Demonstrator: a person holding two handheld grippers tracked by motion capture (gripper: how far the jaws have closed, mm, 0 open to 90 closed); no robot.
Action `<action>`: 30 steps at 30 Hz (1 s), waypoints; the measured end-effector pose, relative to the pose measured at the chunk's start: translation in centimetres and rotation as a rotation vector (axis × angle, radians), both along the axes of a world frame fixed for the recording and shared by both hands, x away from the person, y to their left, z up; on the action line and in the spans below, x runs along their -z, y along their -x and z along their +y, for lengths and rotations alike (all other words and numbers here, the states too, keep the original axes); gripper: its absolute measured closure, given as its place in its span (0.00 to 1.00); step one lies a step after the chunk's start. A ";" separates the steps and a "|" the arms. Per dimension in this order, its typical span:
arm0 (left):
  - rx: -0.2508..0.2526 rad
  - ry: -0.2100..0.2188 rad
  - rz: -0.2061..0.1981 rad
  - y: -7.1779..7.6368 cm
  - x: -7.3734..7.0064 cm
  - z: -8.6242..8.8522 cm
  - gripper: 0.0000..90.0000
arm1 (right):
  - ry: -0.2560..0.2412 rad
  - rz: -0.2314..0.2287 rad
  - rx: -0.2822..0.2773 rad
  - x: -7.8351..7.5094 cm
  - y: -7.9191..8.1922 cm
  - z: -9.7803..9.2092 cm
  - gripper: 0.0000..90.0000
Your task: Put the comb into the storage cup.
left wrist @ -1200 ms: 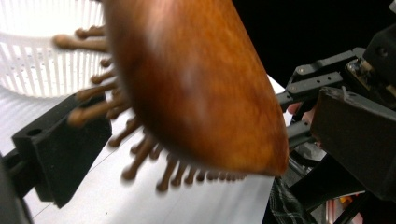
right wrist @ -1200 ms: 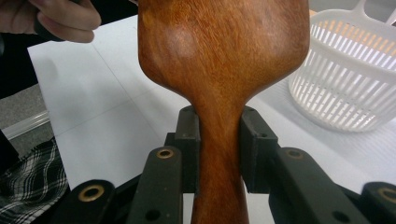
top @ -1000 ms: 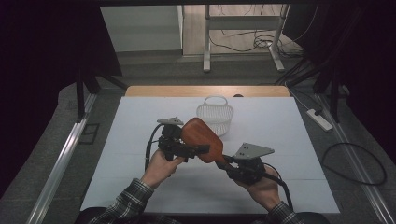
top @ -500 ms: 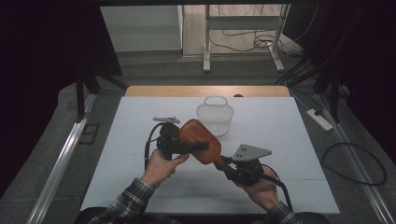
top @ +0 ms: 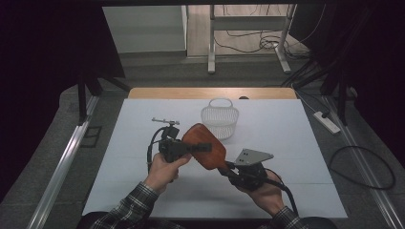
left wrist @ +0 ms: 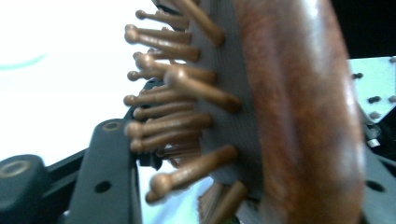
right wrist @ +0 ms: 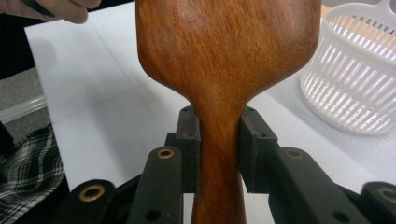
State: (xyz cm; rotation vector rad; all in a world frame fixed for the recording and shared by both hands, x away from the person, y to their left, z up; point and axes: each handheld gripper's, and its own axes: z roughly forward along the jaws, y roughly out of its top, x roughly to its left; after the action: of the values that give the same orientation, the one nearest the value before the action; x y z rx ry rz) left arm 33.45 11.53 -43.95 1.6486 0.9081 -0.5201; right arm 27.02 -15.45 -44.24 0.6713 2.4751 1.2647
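Room's pretty dim around the evenly lit white table, and the brown wooden paddle hairbrush looks blurry close up.

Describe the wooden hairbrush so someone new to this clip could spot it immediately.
Start at the white table; just in front of the white slatted basket, between the person's two hands, is the hairbrush. The right gripper clamps its handle and the left gripper grips its head. It is the one reddish-brown wooden paddle, with ball-tipped wooden pins.

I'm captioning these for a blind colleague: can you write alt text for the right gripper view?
A wooden hairbrush, seen from its smooth back, is clamped at the neck by the right tool. A white plastic basket stands on the white table to the right.
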 end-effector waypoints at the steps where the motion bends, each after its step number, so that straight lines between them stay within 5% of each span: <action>1: 0.000 0.000 0.000 0.0 0.0 0.0 0.59 | 0.005 0.001 0.001 0.0 0.0 0.0 0.80; 18: 0.014 -0.019 -0.043 0.3 -0.5 -0.3 0.66 | 0.029 -0.022 -0.004 0.2 -0.1 0.1 0.77; 30: -0.002 -0.069 -0.092 0.4 -1.1 -0.1 0.66 | 0.054 -0.029 0.022 0.4 -0.1 0.2 0.48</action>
State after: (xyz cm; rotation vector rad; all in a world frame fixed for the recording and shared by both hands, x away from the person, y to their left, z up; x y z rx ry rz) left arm 33.01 11.43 -42.89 1.7194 0.8681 -0.4115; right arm 27.16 -15.23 -44.62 0.6602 2.4623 1.1871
